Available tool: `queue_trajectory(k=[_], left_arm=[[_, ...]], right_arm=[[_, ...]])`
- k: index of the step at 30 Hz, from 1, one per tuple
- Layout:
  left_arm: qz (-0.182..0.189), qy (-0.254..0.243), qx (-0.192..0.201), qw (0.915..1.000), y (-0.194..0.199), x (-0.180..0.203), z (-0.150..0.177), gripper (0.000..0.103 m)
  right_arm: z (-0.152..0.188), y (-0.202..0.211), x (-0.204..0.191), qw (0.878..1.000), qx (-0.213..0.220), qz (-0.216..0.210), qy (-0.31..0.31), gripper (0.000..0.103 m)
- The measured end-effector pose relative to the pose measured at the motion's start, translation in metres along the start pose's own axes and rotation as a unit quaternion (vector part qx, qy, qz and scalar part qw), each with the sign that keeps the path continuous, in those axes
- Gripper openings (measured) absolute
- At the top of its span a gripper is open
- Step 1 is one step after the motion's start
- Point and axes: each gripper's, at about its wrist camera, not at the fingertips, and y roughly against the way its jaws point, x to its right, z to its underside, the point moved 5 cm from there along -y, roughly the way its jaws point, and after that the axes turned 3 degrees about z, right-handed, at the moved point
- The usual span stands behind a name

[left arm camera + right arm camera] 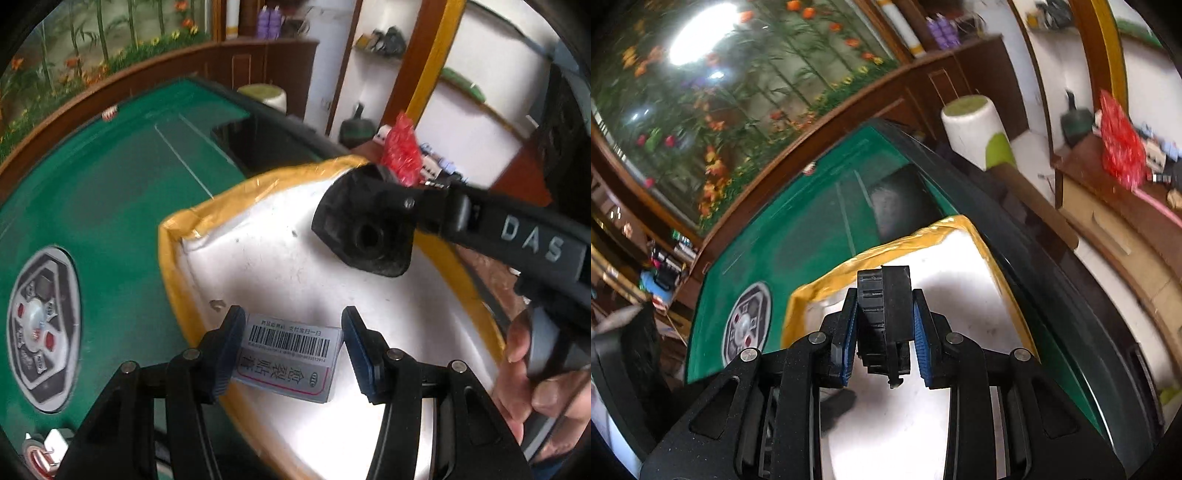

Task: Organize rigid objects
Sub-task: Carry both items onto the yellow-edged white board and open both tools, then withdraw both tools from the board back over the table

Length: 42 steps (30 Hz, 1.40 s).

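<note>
Both grippers hung over the white box [280,258], a shallow tray with a yellow-taped rim that sat on the green table [110,184], and each carried something, so the step in hand looked like the carry-and-place stage of sorting. The left gripper [293,343] stood about half open across a small grey carton [288,354] with a barcode label; its left pad touched the carton's edge, while a sliver of white seemed to show at the right pad, so whether the carton was truly pinched or merely lying between the fingers could not be told from that view. The right gripper [884,332] was narrowed onto a black plastic part [884,317], blue pads pressed to both its flanks, and it held the part clear above the box floor. In the left wrist view the same part [364,236] showed at the tip of the right tool, raised over the far half of the box, with a hand [532,373] gripping the handle at the right edge. The frames were smeared, which fits hands in transit. The next move probably called for lowering each piece to a bare patch of the box floor, well apart from the other, and then easing the pads off without tipping or dragging it.
</note>
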Motion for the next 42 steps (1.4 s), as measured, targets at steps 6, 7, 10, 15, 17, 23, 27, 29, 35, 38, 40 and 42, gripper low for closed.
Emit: queue_trajectory(k=[6, 7, 10, 15, 17, 23, 27, 29, 35, 38, 40, 42], left_arm=[[-0.024, -0.009, 0.016, 0.9996, -0.005, 0.006, -0.002, 0.058], [-0.025, -0.010, 0.012, 0.9996, -0.007, 0.006, -0.002, 0.059], [-0.021, -0.019, 0.005, 0.9996, -0.009, 0.013, -0.004, 0.066], [0.008, -0.006, -0.009, 0.9999, -0.006, 0.012, -0.002, 0.068], [0.023, -0.002, -0.005, 0.9997, 0.000, 0.012, 0.000, 0.068], [0.071, 0.013, 0.021, 0.9972, 0.039, 0.008, 0.014, 0.068], [0.093, 0.013, 0.047, 0.9945, 0.074, 0.002, 0.029, 0.068], [0.100, 0.013, 0.053, 0.9935, 0.086, -0.002, 0.036, 0.068], [0.090, 0.005, 0.091, 0.9917, 0.136, -0.032, 0.078, 0.068], [0.071, 0.004, 0.116, 0.9908, 0.161, -0.055, 0.104, 0.074], [0.062, 0.010, 0.136, 0.9888, 0.178, -0.075, 0.128, 0.078], [0.049, 0.018, 0.142, 0.9885, 0.185, -0.091, 0.148, 0.079]], right_arm=[[0.004, -0.013, 0.016, 0.999, -0.024, 0.020, -0.009, 0.027], [0.005, -0.012, 0.016, 0.999, -0.023, 0.026, -0.004, 0.029], [0.004, -0.005, 0.019, 0.998, -0.012, 0.066, 0.022, 0.053], [-0.001, 0.013, 0.021, 0.997, 0.002, 0.065, 0.031, 0.066], [0.000, 0.025, 0.020, 0.997, 0.013, 0.068, 0.035, 0.066], [0.021, 0.093, -0.012, 0.989, 0.105, 0.072, 0.074, 0.066], [0.042, 0.125, -0.039, 0.985, 0.137, 0.045, 0.095, 0.066], [0.059, 0.136, -0.055, 0.983, 0.144, 0.028, 0.106, 0.066], [0.115, 0.137, -0.099, 0.978, 0.120, -0.022, 0.166, 0.066], [0.151, 0.126, -0.118, 0.973, 0.086, -0.045, 0.209, 0.066], [0.168, 0.119, -0.125, 0.970, 0.070, -0.058, 0.225, 0.066], [0.187, 0.112, -0.128, 0.966, 0.056, -0.061, 0.243, 0.066]])
